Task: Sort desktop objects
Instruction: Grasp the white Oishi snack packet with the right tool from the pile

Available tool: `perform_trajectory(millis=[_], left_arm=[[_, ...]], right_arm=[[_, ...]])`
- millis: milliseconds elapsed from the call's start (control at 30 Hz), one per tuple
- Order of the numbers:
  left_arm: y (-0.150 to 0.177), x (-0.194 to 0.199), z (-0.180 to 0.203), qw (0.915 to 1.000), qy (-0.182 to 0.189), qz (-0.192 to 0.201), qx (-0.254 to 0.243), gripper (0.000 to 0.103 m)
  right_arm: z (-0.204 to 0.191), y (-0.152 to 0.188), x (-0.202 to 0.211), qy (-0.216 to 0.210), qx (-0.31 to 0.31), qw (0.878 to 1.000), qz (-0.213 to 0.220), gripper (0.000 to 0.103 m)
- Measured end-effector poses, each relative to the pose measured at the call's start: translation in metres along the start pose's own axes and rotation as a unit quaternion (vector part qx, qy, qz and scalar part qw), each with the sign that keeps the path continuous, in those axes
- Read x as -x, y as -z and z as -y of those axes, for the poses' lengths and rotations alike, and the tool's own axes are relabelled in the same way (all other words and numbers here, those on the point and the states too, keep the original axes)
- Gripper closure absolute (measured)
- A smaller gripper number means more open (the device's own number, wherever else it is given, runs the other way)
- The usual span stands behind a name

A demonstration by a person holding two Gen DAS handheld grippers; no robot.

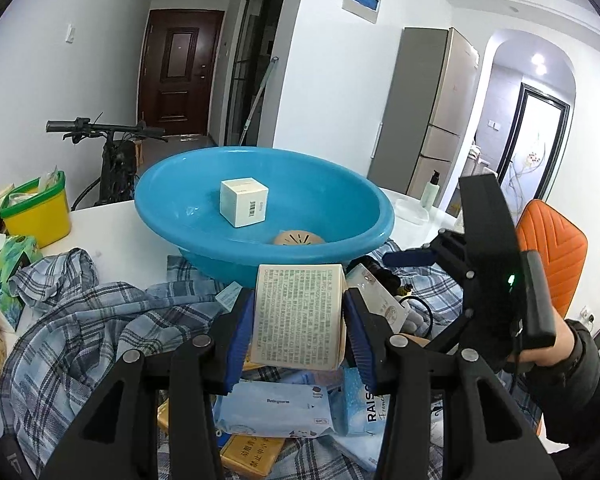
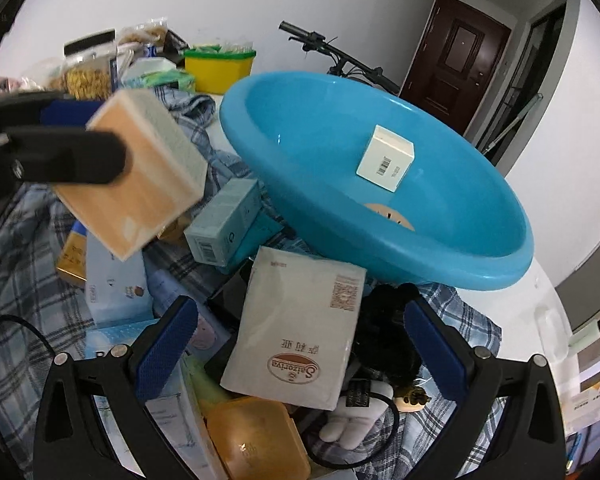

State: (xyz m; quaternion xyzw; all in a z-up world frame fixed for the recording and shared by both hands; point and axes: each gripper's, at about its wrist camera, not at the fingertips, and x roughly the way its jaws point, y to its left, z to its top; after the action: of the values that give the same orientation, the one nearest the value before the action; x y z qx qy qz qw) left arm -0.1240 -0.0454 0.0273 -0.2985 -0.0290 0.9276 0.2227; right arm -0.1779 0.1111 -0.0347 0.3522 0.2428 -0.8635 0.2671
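My left gripper (image 1: 298,322) is shut on a tan box (image 1: 298,316) printed with small text, held above the clutter just in front of the blue basin (image 1: 180,204). The box also shows in the right wrist view (image 2: 140,168), lifted at the left. The basin (image 2: 480,268) holds a white cube box (image 1: 244,202) (image 2: 386,158) and a beige round item (image 1: 298,238). My right gripper (image 2: 300,344) is open, its fingers on either side of and above a flat white Saizeriya packet (image 2: 300,332) on the pile.
A plaid cloth (image 1: 80,320) covers the table under a pile: a teal box (image 2: 224,224), wipes pack (image 1: 272,408), orange lidded case (image 2: 256,436), black cable, white figure (image 2: 356,412). A yellow bin (image 1: 36,208) stands far left. An orange chair (image 1: 556,256) is at right.
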Motion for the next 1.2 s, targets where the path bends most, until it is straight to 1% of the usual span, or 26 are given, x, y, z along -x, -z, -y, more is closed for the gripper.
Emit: perform_trajectory(millis=[33,67,100,167,367,600,700,900,1000,1200], left_arm=[[0.0,0.0,-0.001,1.0,0.0,0.0,0.002,0.055],[0.0,0.0,-0.001,1.0,0.0,0.001,0.003,0.055],[0.0,0.001,-0.002,1.0,0.0,0.001,0.004,0.055],[0.0,0.001,-0.002,1.0,-0.001,0.002,0.005,0.055],[-0.001,0.003,-0.001,1.0,0.001,0.006,0.004,0.055],[-0.001,0.004,0.0,1.0,-0.002,0.007,0.003,0.055],[-0.001,0.004,0.0,1.0,-0.002,0.006,0.003,0.055],[0.0,0.003,0.002,1.0,-0.005,0.004,0.0,0.055],[0.0,0.003,0.002,1.0,-0.006,0.004,0.001,0.055],[0.0,0.003,0.002,0.9999,-0.011,0.002,0.007,0.055]], right_arm=[[-0.001,0.001,-0.002,0.005,0.003,1.0,-0.003,0.041],[-0.001,0.001,-0.004,0.003,0.004,1.0,-0.009,0.05],[0.0,0.002,-0.004,-0.006,0.001,1.0,-0.009,0.05],[0.002,0.003,-0.001,-0.007,-0.001,1.0,-0.006,0.051],[0.013,0.004,0.024,-0.003,-0.018,1.0,0.02,0.051],[0.013,0.007,0.039,-0.007,-0.011,1.0,0.017,0.051],[0.016,0.008,0.047,-0.011,-0.015,1.0,0.024,0.051],[0.024,-0.001,0.067,-0.01,-0.021,0.999,0.045,0.051],[0.029,-0.009,0.077,-0.008,-0.021,0.998,0.064,0.051],[0.05,-0.029,0.089,-0.016,-0.045,0.994,0.094,0.051]])
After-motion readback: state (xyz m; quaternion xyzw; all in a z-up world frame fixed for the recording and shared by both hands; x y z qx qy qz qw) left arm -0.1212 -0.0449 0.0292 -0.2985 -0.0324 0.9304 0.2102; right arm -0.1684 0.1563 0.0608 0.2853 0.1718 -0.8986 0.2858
